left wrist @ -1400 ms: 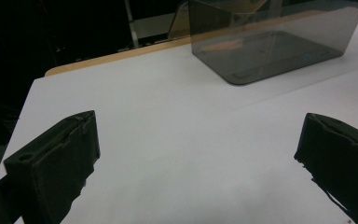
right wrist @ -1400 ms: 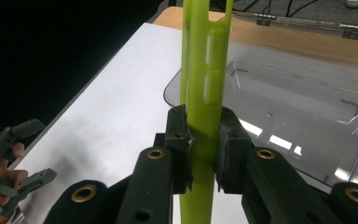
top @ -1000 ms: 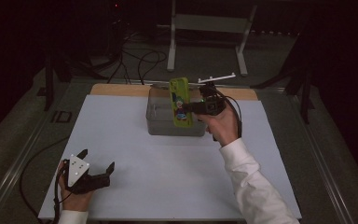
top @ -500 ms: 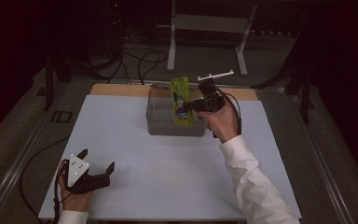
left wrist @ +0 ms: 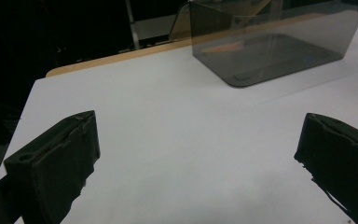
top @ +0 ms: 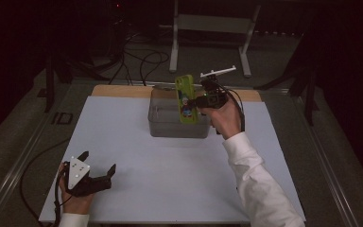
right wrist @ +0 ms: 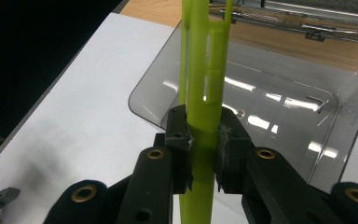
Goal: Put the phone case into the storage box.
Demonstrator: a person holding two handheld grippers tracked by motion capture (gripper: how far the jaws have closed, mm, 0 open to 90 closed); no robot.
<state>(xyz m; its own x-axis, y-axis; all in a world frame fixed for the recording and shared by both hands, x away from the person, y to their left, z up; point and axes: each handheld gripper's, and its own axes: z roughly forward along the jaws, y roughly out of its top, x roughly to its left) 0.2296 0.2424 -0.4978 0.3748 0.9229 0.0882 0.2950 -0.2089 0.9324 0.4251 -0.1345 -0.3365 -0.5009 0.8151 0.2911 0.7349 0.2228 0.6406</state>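
Observation:
A yellow-green phone case (top: 186, 99) with a picture on its face hangs upright over a smoky transparent bin (top: 160, 124) at the far middle of the table. My right gripper (top: 197, 100) is shut on the case's edge, coming in from the right. The right gripper view shows the case (right wrist: 205, 112) edge-on, pinched between the two pads, with the bin (right wrist: 279, 112) below it. My left gripper (top: 98, 166) rests near the table's front left corner, open with nothing between its jaws. The left gripper view looks across the white sheet toward the bin (left wrist: 270, 46).
A white sheet (top: 170, 179) covers the table, with a wooden strip (top: 123, 91) along its far edge. A metal stand (top: 208, 33) and cables (top: 142, 61) lie on the floor behind. The surroundings are dark.
The right hand has shifted the phone case very slightly over the bin. The left gripper has stayed put.

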